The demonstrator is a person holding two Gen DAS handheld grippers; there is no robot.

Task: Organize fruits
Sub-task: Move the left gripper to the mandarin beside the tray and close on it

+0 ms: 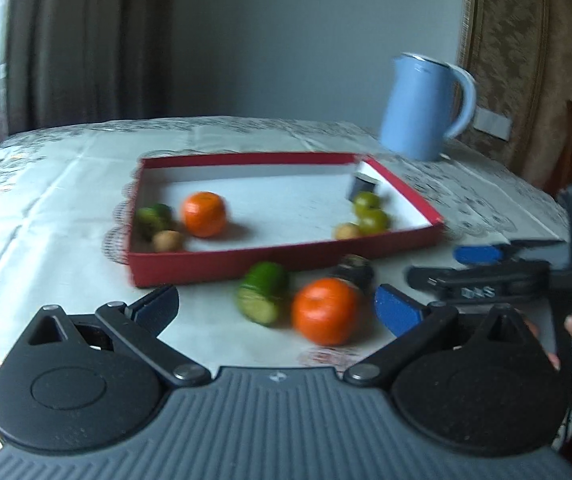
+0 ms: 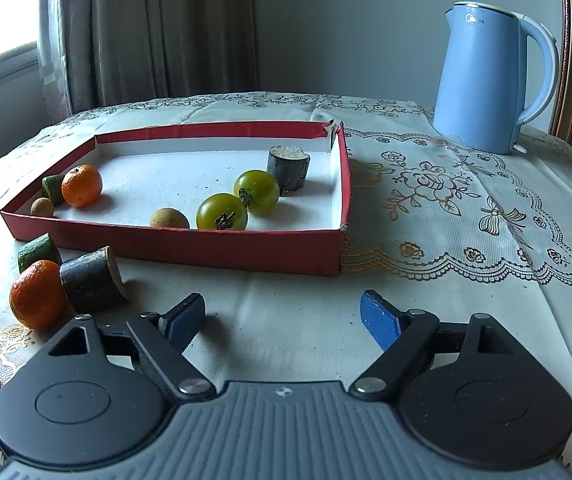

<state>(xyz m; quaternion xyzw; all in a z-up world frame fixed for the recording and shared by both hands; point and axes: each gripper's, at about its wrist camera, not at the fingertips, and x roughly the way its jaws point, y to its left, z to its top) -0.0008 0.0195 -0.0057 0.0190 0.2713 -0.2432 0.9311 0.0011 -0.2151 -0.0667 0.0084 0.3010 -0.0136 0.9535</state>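
Both grippers wide, nothing held: left gripper (image 1: 275, 308), right gripper (image 2: 281, 320). Orange (image 1: 326, 311) sits on tabletop (image 1: 65, 216) just outside red box (image 1: 286, 258). I'd centre left around it, close gently, lift over wall.

- The box (image 2: 189, 246) lies on the table (image 2: 426, 240); the kettle (image 2: 490, 84) stands behind it, to its right.
- In the box, left end: an orange (image 2: 81, 185), with a cucumber piece (image 2: 53, 189) and a small round fruit (image 2: 41, 206) just beside it.
- In the box, right end: two tomatoes (image 2: 256, 192) touching, a stem piece (image 2: 289, 168) behind them, a second small round fruit (image 2: 169, 219) to their left.
- Before the box, on the table: a second cucumber piece (image 2: 37, 251), a second orange (image 2: 35, 294) and a second stem piece (image 2: 89, 280), close together.
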